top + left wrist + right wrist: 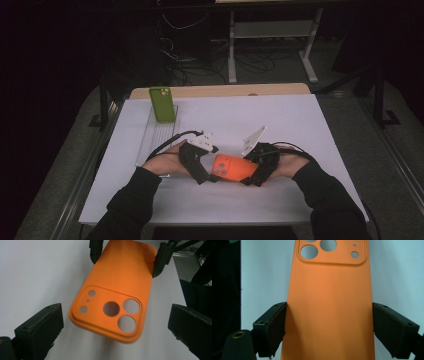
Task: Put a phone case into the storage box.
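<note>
The orange phone case [232, 168] hung just above the white counter [300, 125], near its front edge, stretched between the two tools with its back and camera cutouts facing up. The right hand-held gripper [328, 325] had it clamped across the width at the plain end, a black pad pressed on each long edge. In the left gripper view those same far jaws showed pinching the case's sides. The left hand-held gripper [116, 322] stood with its jaws spread wide at the camera end; both pads sat clear of the case, so it held nothing yet. The case looked like a thin silicone or soft plastic shell with no phone inside, so it was probably very light and likely to flex and sag if held at one end only. The matte surface should have given the pads fair grip, though a squeeze across the width might bow the walls inward and let it pop loose. The firmer hold was probably on the long side walls, or on the thickened raised frame around the lens holes, rather than on the thin flat back. Nothing about it seemed fragile. At the far left of the counter a green phone case [162, 104] stood leaning at the end of a clear ribbed rack [155, 137], well apart from the work.
</note>
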### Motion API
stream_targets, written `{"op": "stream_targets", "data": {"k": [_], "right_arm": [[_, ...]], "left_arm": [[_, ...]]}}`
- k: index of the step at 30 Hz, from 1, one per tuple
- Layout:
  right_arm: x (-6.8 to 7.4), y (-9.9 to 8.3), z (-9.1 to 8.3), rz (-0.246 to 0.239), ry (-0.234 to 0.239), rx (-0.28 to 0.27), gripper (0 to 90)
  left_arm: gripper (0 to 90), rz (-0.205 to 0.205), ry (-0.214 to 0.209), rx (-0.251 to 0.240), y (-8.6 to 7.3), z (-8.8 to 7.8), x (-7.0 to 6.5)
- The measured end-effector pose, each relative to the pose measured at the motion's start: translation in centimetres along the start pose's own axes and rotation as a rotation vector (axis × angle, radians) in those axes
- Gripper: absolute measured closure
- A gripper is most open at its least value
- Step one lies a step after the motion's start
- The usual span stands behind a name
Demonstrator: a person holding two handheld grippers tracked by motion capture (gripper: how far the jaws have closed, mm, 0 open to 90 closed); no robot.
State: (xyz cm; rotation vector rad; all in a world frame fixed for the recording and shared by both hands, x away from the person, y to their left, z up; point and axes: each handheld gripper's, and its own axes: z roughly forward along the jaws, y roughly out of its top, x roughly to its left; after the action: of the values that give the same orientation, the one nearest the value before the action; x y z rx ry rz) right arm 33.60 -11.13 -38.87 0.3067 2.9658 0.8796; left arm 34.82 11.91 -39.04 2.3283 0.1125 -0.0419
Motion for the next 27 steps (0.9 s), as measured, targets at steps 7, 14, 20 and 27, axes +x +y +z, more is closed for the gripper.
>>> {"op": "stream_targets", "data": {"k": [7, 14, 20, 27], "right_arm": [[1.0, 1.0, 0.2, -0.059, 0.022, 0.005, 15.1], [1.6, 1.4, 0.2, -0.066, 0.035, 0.010, 15.1], [1.8, 1.5, 0.0, -0.069, 0.040, 0.008, 15.1], [1.9, 1.5, 0.0, -0.084, 0.045, 0.010, 15.1]], "left_arm": [[0.0, 0.026, -0.045, 0.037, 0.2, 1.7, -0.9], [6.9, 0.039, -0.065, 0.056, 0.2, 2.0, -1.1], [10.2, 0.059, -0.069, 0.067, 0.3, 2.1, -1.2], [12.5, 0.075, -0.083, 0.076, 0.3, 2.1, -1.3]]}}
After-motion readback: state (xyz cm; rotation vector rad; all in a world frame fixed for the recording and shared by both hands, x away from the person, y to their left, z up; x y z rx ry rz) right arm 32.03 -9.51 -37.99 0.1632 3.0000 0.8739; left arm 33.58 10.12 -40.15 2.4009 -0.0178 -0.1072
